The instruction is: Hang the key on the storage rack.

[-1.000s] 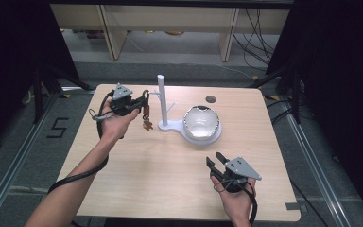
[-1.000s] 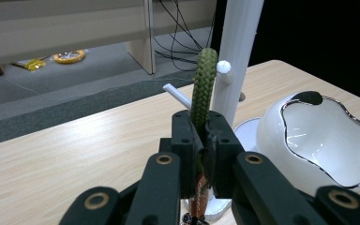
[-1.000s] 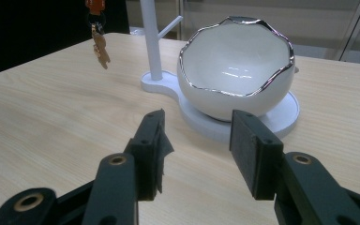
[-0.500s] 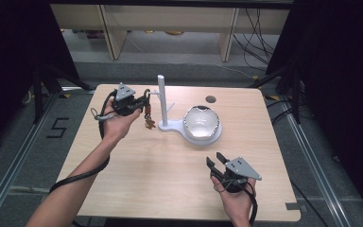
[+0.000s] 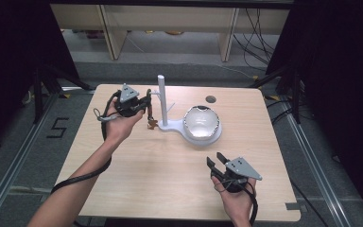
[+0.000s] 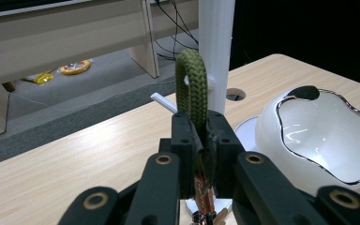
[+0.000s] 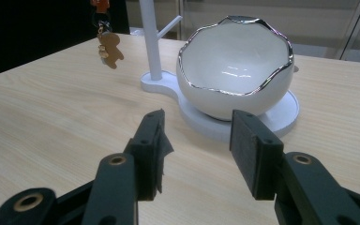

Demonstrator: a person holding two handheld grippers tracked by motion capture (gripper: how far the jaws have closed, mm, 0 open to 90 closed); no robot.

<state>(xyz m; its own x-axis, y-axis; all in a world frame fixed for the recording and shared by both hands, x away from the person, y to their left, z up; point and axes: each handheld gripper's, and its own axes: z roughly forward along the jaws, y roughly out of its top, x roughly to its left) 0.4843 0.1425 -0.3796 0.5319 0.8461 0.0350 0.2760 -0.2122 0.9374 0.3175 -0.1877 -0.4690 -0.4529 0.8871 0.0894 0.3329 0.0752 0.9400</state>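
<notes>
My left gripper (image 5: 147, 105) (image 6: 200, 140) is shut on a green cord loop (image 6: 191, 89) of a keychain. The loop stands up between the jaws, close in front of the white stand's post (image 6: 216, 47) (image 5: 161, 97) and one of its pegs (image 6: 164, 101). A brown gingerbread-shaped charm (image 5: 151, 124) (image 7: 110, 50) hangs below the gripper, just above the table. The white egg-shaped bowl (image 5: 201, 121) (image 7: 236, 70) (image 6: 318, 136) sits on the stand's base (image 7: 281, 115). My right gripper (image 5: 216, 161) (image 7: 198, 150) stands open near the front right of the table, pointing at the bowl, with nothing between its fingers.
The wooden table (image 5: 142, 175) has a round cable hole (image 5: 211, 99) near its far edge. Shelving legs and cables stand on the floor beyond the table. A floor mark "5" (image 5: 58, 127) lies to the left.
My left gripper has moved slightly up and toward the stand's post with the keychain. The right gripper has stayed in place.
</notes>
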